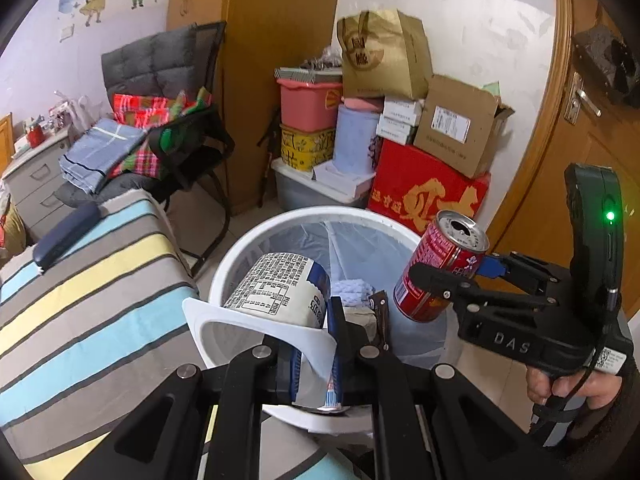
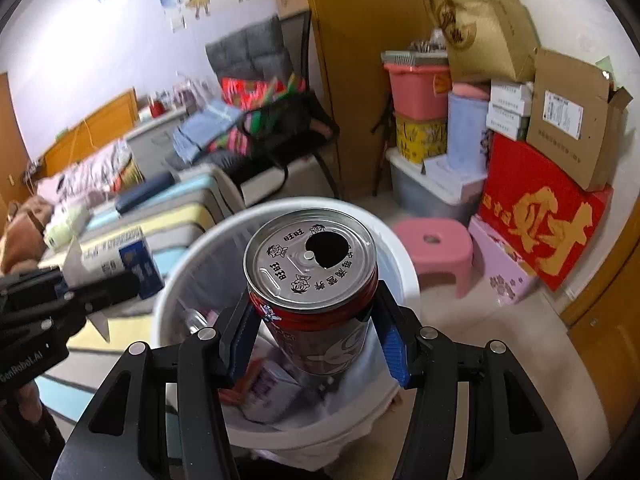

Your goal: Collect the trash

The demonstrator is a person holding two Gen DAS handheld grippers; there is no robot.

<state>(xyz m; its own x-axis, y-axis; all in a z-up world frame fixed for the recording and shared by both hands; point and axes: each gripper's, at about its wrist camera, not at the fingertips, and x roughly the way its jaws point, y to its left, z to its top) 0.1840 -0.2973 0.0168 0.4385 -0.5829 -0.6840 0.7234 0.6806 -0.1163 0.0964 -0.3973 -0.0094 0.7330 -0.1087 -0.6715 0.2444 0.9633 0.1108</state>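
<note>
Striped bedding in grey, blue and yellow (image 1: 80,280) lies left of the round white plastic bin lined with a clear bag (image 1: 240,256), its edge just beside the bin's rim. Behind the bin, a black chair piled with folded cloths (image 1: 168,148) stands further left, and stacked storage boxes with a red printed carton (image 1: 424,188) stand against the wall. A pink plastic stool (image 2: 436,248) sits on the floor right of the bin.

The left gripper (image 1: 312,356) is pinched tight on the flattened white end of a white-and-blue printed carton (image 1: 280,292), which hangs over the bin's near rim. The right gripper (image 2: 316,340) has its blue pads clamped on both sides of a red drink can with an opened silver top (image 2: 316,280), held upright above the bin's mouth, apart from the carton.

Wrappers and paper already lie inside the bin. Bare floor shows right of it toward the wooden door (image 1: 580,140).
</note>
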